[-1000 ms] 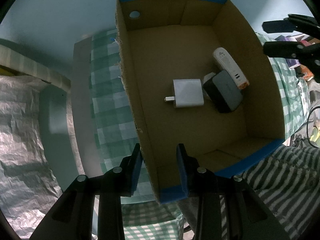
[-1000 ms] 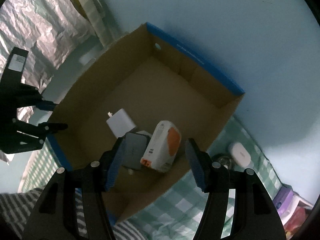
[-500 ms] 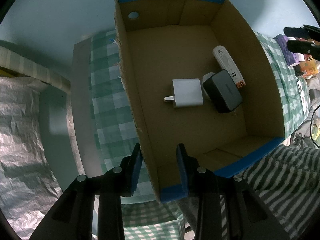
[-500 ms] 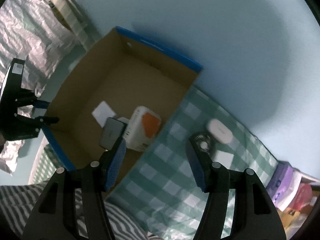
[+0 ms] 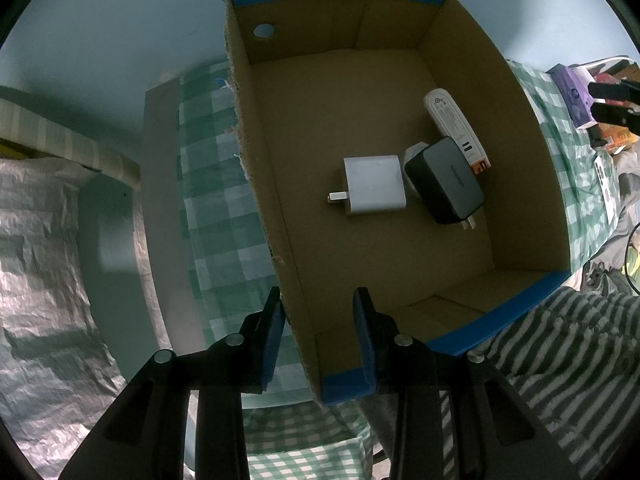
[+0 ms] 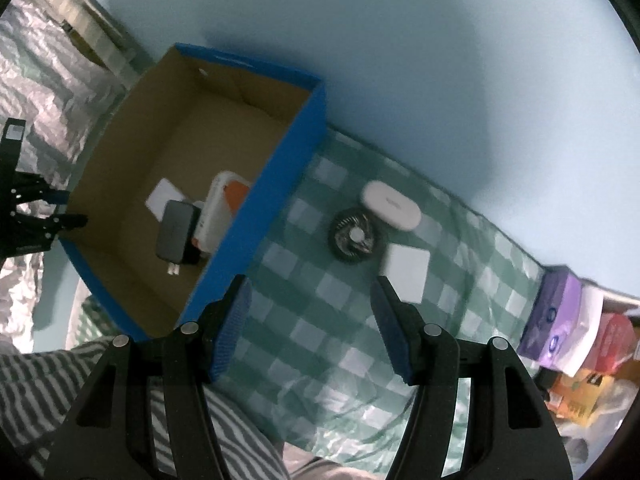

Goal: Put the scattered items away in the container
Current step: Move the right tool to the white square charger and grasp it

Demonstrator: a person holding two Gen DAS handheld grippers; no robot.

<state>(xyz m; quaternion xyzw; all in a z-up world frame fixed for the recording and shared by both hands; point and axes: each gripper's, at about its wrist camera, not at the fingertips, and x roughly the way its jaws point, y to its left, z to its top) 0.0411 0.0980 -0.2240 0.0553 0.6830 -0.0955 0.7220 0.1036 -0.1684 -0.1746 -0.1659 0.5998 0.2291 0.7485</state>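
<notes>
Landmark: blue-edged brown cardboard box (image 6: 192,168), open top, on a green-and-white checked cloth surface (image 6: 320,312).

Left gripper (image 5: 318,340): jaws narrow, straddling the box's side wall near a corner; outer pad against the wall, the inner pad looks apart from it, so a real pinch cannot be confirmed. Right gripper (image 6: 310,320): jaws about half open, empty, hovering over the cloth just outside the box's blue wall.

Inside the box: white square charger (image 5: 374,184), dark grey charger block (image 5: 444,184) partly lying on a white-and-orange adapter (image 5: 456,132).

Outside the box, still to tidy: small round black fan (image 6: 352,236), white oval case (image 6: 390,206) touching the fan on the side away from the box, white square block (image 6: 408,268) just beside both.

Risks, judged:
- The three items crowd together; closing on one would likely nudge a neighbour.
- The flat block sits low on soft cloth; pads may catch fabric instead.
- The light box could slide or tip if the left gripper's hold is loose.
- The box's high blue wall stands between items and interior; a low carry would clip it.

Beyond the items, away from the box: purple and red cartons (image 6: 556,312), clutter.
</notes>
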